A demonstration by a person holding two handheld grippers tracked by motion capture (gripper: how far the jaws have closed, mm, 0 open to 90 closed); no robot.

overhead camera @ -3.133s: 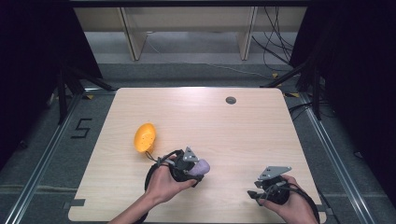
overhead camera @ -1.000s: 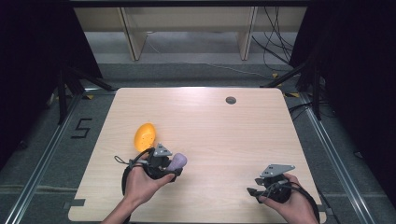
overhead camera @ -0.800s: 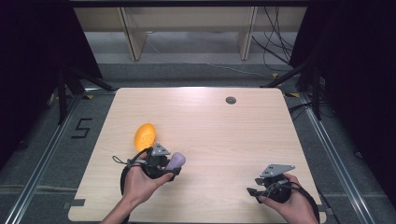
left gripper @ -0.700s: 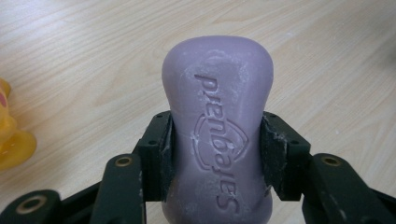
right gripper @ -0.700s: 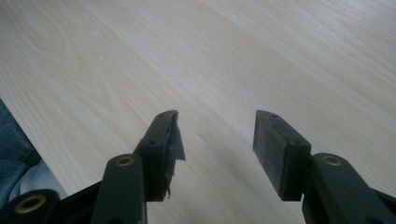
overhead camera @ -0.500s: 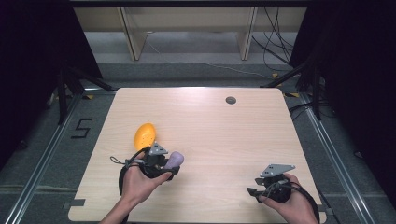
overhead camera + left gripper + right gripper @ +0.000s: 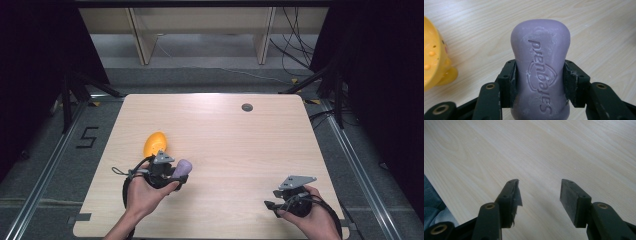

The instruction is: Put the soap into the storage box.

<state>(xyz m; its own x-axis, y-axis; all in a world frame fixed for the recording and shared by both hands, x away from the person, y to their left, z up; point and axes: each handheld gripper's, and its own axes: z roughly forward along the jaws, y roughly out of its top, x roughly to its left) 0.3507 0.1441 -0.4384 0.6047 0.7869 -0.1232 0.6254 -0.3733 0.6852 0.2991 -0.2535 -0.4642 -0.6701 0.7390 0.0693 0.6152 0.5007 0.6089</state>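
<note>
High view: at the left of the pale wooden surface (image 7: 225, 135) a yellow-orange soap dish (image 7: 154, 144) rests on the wood, and just beside it, toward the near edge, the left hand (image 7: 142, 192) holds the left claw (image 7: 172, 172). A lilac bar of soap (image 7: 182, 167) protrudes from this claw to the right. Farther across, a small dark round inset (image 7: 247, 107) sits in the wood near the far edge. At the near right corner the right hand (image 7: 312, 220) holds the right claw (image 7: 272, 204), well apart from the soap and the dish, its grey three-cornered plate (image 7: 296, 181) facing up.

Left gripper view: the soap dish (image 7: 434, 57) lies at the left edge, its yellow wall dotted with small bumps, near the soap but apart from it. At centre, the left claw (image 7: 540, 82) is closed on the bar of soap (image 7: 540, 72); both pads press the bar's narrowed sides, and its embossed lettering faces the camera. Whether the bar touches the wood beneath it cannot be told.

Right gripper view: the right claw (image 7: 540, 192) stands wide apart, having just been opening, with nothing between the jaws; bare wood (image 7: 549, 150) lies beyond, and the left pad (image 7: 514, 195) looks frayed.
</note>
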